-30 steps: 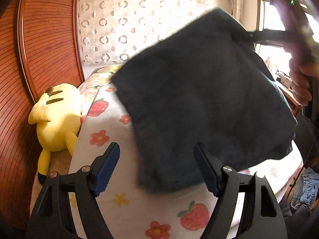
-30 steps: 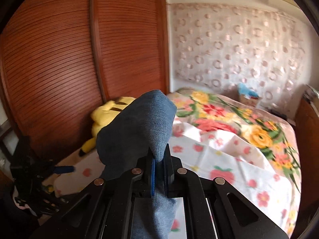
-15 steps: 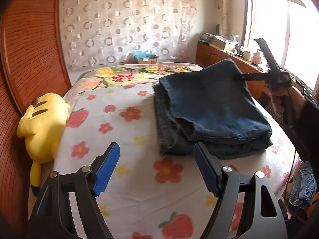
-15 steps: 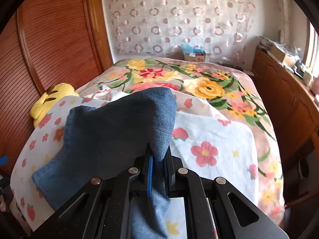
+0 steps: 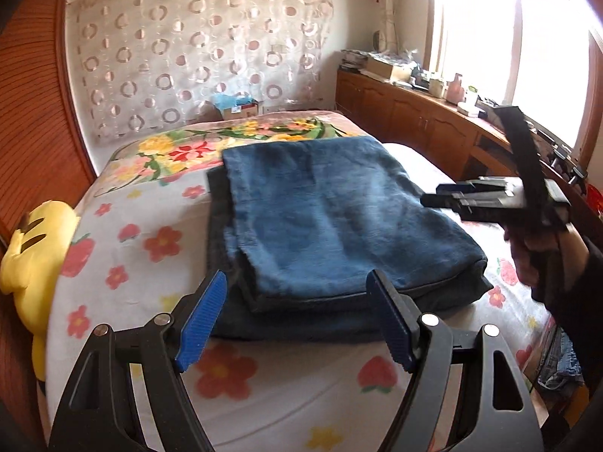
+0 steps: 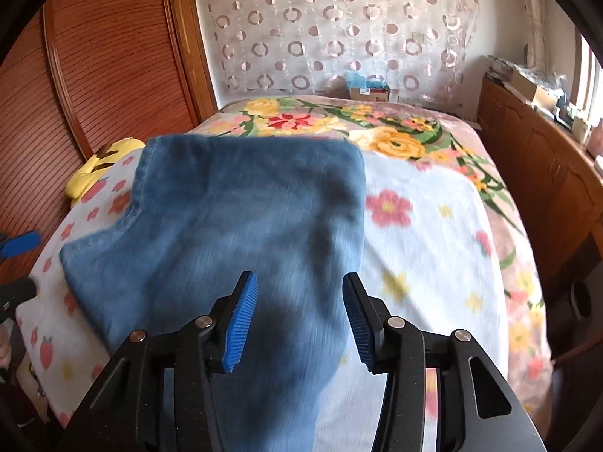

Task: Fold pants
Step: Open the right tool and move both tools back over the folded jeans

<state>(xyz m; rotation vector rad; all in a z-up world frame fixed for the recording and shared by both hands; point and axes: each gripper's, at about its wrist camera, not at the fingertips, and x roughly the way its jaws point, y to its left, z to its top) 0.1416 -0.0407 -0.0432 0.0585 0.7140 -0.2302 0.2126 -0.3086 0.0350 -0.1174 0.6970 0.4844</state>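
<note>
The blue pants [image 5: 331,222] lie folded in a stack on the bed [image 5: 264,391]. The left view shows the stack's thick front edge; the right view shows only the top layer. The left claw [image 5: 297,320] is spread wide, holding nothing. The right claw [image 6: 297,320] is spread too, above the pants. A small box [image 6: 369,92] past the bed holds something blue.

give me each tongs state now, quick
Left tongs: open, holding nothing, just short of the pants.
Right tongs: open, holding nothing, over the pants.
</note>
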